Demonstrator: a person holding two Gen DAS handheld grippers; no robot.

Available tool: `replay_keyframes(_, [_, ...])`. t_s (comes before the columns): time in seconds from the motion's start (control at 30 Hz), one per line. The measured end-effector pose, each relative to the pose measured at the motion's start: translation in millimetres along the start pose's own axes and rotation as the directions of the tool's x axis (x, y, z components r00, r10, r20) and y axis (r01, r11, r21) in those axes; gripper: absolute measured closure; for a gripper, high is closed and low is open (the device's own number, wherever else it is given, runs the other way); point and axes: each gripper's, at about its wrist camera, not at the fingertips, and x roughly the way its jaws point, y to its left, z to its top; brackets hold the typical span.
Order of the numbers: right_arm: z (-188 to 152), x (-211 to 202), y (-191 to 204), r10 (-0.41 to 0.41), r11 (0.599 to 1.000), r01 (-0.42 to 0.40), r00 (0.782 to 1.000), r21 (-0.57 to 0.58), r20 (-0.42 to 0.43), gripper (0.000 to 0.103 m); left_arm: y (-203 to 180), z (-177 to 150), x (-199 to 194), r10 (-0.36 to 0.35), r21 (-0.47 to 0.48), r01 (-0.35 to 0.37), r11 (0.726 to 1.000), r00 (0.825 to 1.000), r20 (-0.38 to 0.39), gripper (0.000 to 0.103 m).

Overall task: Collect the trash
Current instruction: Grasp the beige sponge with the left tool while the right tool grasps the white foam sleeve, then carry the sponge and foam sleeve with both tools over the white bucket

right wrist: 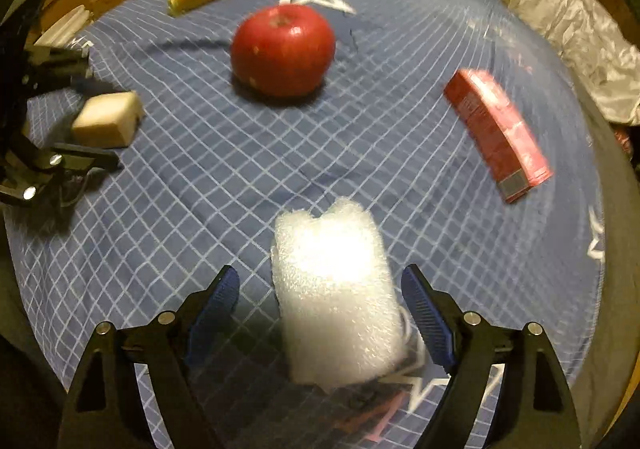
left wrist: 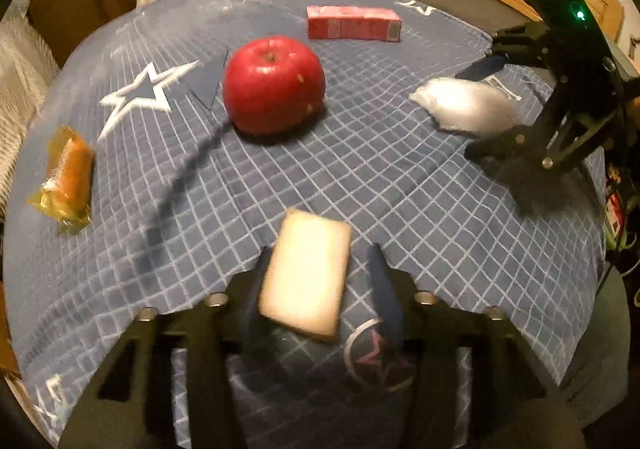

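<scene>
Tilted steeply down over the blue checked cloth, my left gripper straddles a pale sponge block with its fingers not visibly pressing, while my right gripper stands spread, untouching, around a white bubble-wrap wad near the apple.

Two wrist fisheyes, steeply downward, close, facing sides, sharing apple

1. My left gripper straddles the pale block; blur hides whether the pads touch it.
2. The red carton is smeared, so I can't read its print.
3. My right gripper is cut off by the left view's edge.
</scene>
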Motion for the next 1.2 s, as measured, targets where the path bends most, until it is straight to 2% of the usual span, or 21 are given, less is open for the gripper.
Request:
replay_keyframes(0.07, [-2.5, -0.4, 0.0, 0.028, 0.999, -0.028, 0.999, 0.022, 0.02, 0.039, -0.8, -0.5, -0.8, 0.009, -0.018, -0.009, 1.0, 1.0, 0.008, 0.065])
replay_keyframes(0.13, [-6.0, -4.4, 0.1, 0.011, 0.999, -0.012, 0.999, 0.037, 0.045, 0.047, 0.8, -2.1, -2.6, 0.012, -0.044, -0.011, 0.999, 1.0, 0.02, 0.069])
replay_keyframes(0.3, [-24.2, -17.5, 12.7, -0.041, 0.994, 0.026, 0.99, 0.111, 0.137, 0.049, -2.4, -15.2, -19.4, 0.044, -0.121, -0.034, 0.992, 0.996, 0.083, 0.072])
replay_keyframes(0.43, [-46.7, -41.4, 28.7, -0.09, 0.97, 0.019, 0.954, 0.242, 0.285, 0.049, -1.2, -26.6, -48.5, 0.095, -0.23, -0.055, 0.972, 0.981, 0.168, 0.072])
replay_keyframes(0.5, [-57.3, -53.2, 39.9, -0.12, 0.955, 0.011, 0.929, 0.297, 0.351, 0.049, -0.8, -33.8, -66.0, 0.149, -0.275, -0.089, 0.957, 0.967, 0.205, 0.072])
replay_keyframes(0.6, [-67.6, -85.0, 61.3, -0.182, 0.927, -0.003, 0.871, 0.376, 0.456, 0.049, -4.0, -40.4, -93.8, 0.228, -0.333, -0.134, 0.933, 0.938, 0.263, 0.072])
replay_keyframes(0.67, [-75.5, -102.2, 71.3, -0.221, 0.914, -0.001, 0.837, 0.406, 0.5, 0.048, -10.1, -43.0, -114.2, 0.289, -0.362, -0.17, 0.917, 0.907, 0.306, 0.072])
replay_keyframes(0.8, [-86.1, -148.5, 99.2, -0.325, 0.893, 0.037, 0.744, 0.449, 0.584, 0.048, -25.6, -46.3, -146.8, 0.369, -0.399, -0.209, 0.893, 0.848, 0.381, 0.072])
replay_keyframes(0.87, [-89.5, -167.4, 112.5, -0.364, 0.886, 0.063, 0.706, 0.459, 0.607, 0.048, -33.8, -47.2, -157.0, 0.39, -0.408, -0.216, 0.887, 0.823, 0.413, 0.071])
replay_keyframes(0.9, [-91.3, -177.5, 119.4, -0.39, 0.881, 0.079, 0.677, 0.466, 0.623, 0.048, -36.7, -47.0, -159.3, 0.399, -0.41, -0.221, 0.885, 0.815, 0.421, 0.071])
replay_keyframes(1.0, [-99.1, -201.3, 133.6, -0.444, 0.866, 0.109, 0.615, 0.488, 0.651, 0.048, -46.9, -49.1, -174.4, 0.428, -0.421, -0.234, 0.876, 0.781, 0.455, 0.071])
replay_keyframes(1.1, [-106.3, -217.0, 144.1, -0.469, 0.856, 0.114, 0.583, 0.505, 0.663, 0.048, -50.9, -48.7, -185.3, 0.447, -0.437, -0.236, 0.868, 0.754, 0.481, 0.071])
replay_keyframes(1.2, [-111.7, -225.2, 150.2, -0.47, 0.854, 0.109, 0.584, 0.509, 0.662, 0.048, -54.9, -47.0, -191.0, 0.449, -0.437, -0.234, 0.868, 0.745, 0.493, 0.071])
